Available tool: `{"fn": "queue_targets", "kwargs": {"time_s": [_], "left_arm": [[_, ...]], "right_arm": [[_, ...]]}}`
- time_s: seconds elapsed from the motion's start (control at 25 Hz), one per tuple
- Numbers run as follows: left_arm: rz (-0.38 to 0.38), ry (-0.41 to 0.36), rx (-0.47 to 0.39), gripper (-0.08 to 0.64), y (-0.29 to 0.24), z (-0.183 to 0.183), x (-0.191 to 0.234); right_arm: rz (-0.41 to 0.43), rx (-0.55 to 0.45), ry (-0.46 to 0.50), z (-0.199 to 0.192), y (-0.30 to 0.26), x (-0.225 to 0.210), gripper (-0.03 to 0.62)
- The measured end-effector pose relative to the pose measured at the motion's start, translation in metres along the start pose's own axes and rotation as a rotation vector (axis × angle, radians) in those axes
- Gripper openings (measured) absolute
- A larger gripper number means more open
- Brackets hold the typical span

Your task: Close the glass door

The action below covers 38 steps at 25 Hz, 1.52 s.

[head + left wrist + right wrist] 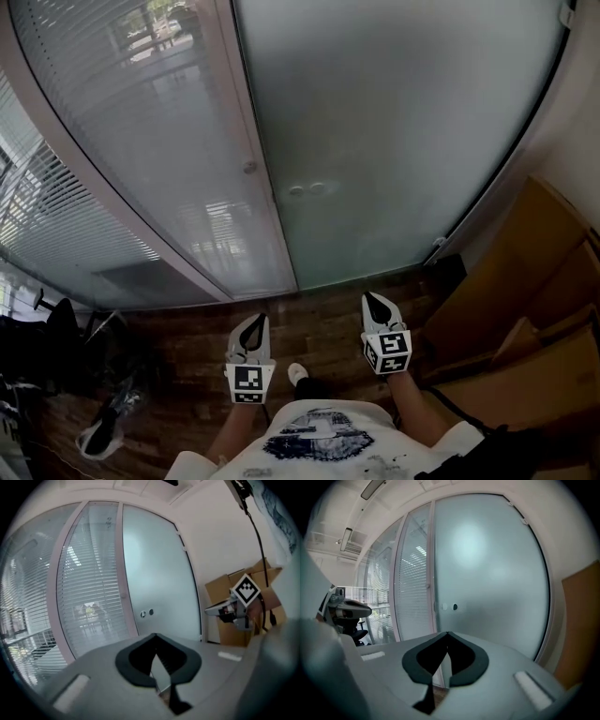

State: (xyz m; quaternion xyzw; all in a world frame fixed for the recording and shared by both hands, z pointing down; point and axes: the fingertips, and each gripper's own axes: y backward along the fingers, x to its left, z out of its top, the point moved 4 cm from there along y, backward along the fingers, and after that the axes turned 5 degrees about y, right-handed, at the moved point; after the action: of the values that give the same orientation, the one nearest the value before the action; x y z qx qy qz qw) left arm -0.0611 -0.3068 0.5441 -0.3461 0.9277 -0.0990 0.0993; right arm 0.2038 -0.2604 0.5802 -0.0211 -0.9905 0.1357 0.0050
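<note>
Slatted pane: a fixed glass panel with white blinds behind it (159, 159) fills the left, ending at a pale pinkish frame post (251, 169).

Left tongs: the grey left tongs (255, 323) are pressed together with nothing between them. They are held over the brown wooden floor (314, 314), well apart from any glass.

Glass door: the tall frosted glass door (394, 141) stands just right of the post, with two small round fittings (307, 189) near that edge. Its foot runs along the far edge of the floor (I can make out no gap at the post, though the lens bends every line).

Right tongs: the grey right tongs (373, 302) are also pressed together and empty. They point toward the door's lower part without touching it.

Boxes: brown cardboard boxes (534, 309) are stacked at the floor's right edge, near the door's right side.

Step in hand: neither tongs touches the door and it looks to sit against its frame, so I judge the closing either done or down to a last nudge.

Next move: if any gap is left, the closed tips should be laid flat on the pane near the fittings and pushed gently toward the post. Otherwise the tongs only need to stay clear.
</note>
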Motion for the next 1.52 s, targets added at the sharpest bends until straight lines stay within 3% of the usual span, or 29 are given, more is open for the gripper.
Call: {"fn": "queue_targets", "kwargs": {"time_s": [0.76,1.52], "left_arm": [[0.009,-0.047,-0.03,-0.002,0.048,0.012,-0.102],[0.048,-0.046,-0.015,-0.002,0.137,-0.004,-0.162]], "right_arm": [[0.008,-0.045,-0.04,-0.026,0.104,-0.034,0.008],[0.075,-0.055,-0.05,-0.052,0.192,-0.006,0.008]]}}
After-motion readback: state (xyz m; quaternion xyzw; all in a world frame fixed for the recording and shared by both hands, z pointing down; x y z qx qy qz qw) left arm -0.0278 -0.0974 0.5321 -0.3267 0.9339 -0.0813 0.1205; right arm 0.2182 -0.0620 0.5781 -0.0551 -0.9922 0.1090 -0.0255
